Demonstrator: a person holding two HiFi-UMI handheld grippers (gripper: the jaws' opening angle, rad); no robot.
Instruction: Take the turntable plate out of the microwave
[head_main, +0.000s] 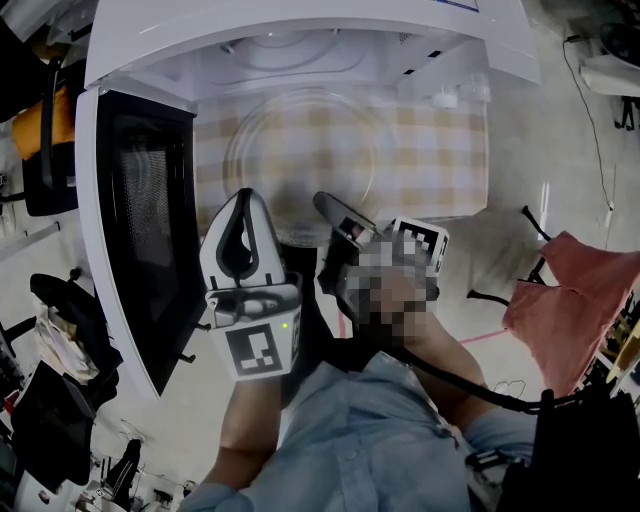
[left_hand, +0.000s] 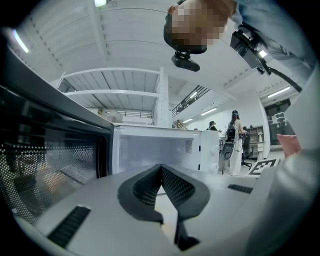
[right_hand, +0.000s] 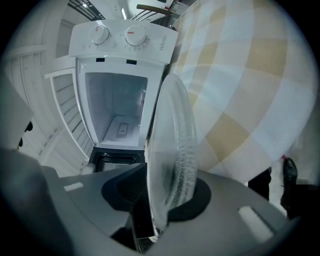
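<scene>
Right gripper view: my right tongs (right_hand: 167, 186) stand apart with the near rim of the glass plate (right_hand: 170, 145) between them. The pads do not appear to press on the glass. The left gripper view shows my left tongs (left_hand: 161, 172) closed tip to tip on nothing, pointing at the microwave (left_hand: 160, 147).

1. Position of the plate. In the head view the plate is outside the cavity. It lies flat over the checked tabletop (head_main: 440, 150), in front of the microwave and toward the tabletop's left side, next to the open door (head_main: 140, 220), with its rim reaching the near edge. Whether it rests fully on the cloth cannot be confirmed.

2. Step in hand. I judge this to be the release: removal is done and the plate is being set down.

3. Next move. Draw the right tongs straight back along the plate's plane, past the near edge, so that neither pad catches the rim. Glass slides easily on cloth, so pull back slowly.

4. Writing. The control panel carries two knobs (right_hand: 116, 35) and a short printed word (right_hand: 163, 47) beside them, too small to read. The marker cube (head_main: 262, 350) bears a black-and-white square pattern with no text. No brand is legible.
</scene>
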